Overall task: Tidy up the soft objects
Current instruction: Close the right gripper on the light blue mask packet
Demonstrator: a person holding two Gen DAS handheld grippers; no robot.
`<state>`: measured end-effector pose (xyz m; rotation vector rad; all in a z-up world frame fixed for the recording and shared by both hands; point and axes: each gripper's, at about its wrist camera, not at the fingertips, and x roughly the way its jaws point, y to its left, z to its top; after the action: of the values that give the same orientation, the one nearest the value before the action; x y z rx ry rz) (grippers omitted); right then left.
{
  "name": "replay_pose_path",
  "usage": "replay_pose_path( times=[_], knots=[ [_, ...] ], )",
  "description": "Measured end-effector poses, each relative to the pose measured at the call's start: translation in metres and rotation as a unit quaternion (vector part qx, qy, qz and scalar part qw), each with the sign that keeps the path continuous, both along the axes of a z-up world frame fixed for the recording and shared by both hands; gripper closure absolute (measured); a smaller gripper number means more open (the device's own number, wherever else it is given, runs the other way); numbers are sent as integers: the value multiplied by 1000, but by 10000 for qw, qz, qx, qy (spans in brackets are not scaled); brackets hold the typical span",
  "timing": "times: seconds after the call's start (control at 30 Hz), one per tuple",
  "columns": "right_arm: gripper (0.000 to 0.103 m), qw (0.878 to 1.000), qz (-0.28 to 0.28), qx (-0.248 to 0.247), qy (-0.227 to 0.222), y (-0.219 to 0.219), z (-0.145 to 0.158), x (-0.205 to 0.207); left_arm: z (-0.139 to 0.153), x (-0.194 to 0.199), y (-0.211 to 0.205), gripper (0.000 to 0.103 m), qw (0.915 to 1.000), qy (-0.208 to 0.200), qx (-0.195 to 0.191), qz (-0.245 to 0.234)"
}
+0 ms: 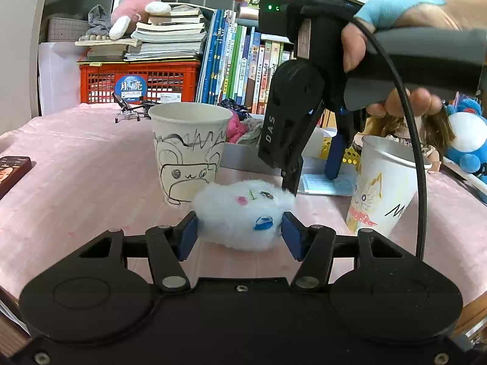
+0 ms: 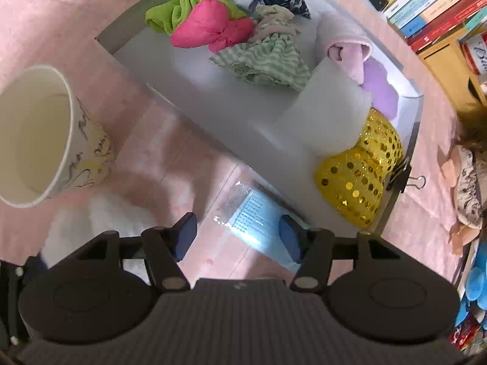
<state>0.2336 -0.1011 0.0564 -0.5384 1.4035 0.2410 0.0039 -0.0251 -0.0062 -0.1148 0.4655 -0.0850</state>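
Note:
A fluffy white toy [image 1: 243, 213] with drawn-on coloured marks lies on the pink cloth, and my left gripper [image 1: 240, 234] is shut on it, blue pads [image 1: 187, 237] pressing its two sides. In the right wrist view the same toy [image 2: 103, 222] is a white blur at lower left. My right gripper [image 1: 310, 179], held by a hand, points steeply down just behind the toy's right side. Its jaws [image 2: 237, 234] stand open with nothing between them, over a wrapped blue face mask [image 2: 252, 219]. A grey tray [image 2: 213, 115] beyond holds several soft cloths.
A doodled paper cup [image 1: 188, 152] stands just behind the toy, and a second cup [image 1: 383, 182] stands to the right. The tray holds a yellow sequin piece [image 2: 359, 176], white fluff [image 2: 331, 106] and a pink cloth [image 2: 210, 27]. Books and a red crate [image 1: 137, 82] line the back.

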Motion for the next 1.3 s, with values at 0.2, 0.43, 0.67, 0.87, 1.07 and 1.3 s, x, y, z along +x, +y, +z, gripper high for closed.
replay_pose_path(
  times=[0.2,0.43,0.67,0.87,1.07,1.3],
  knots=[
    [56,9995,-58,117,-301,-3,-2,-6,0,-2,-1,47,10000,15,16,-2],
    [82,9985,84,97,-527,3,-2,-14,0,-1,-1,47,10000,18,27,20],
    [86,9971,495,427,-388,11,5,-42,1,-6,2,47,10000,5,84,13],
    [93,9922,669,1048,-41,4,11,-63,2,-16,9,47,9997,41,220,-75],
    [75,9891,666,1292,-251,-12,16,-84,4,-29,18,46,9994,-5,340,-78],
    [36,9912,584,919,-752,-4,26,-68,8,-31,18,40,9990,-179,413,51]
  ],
)
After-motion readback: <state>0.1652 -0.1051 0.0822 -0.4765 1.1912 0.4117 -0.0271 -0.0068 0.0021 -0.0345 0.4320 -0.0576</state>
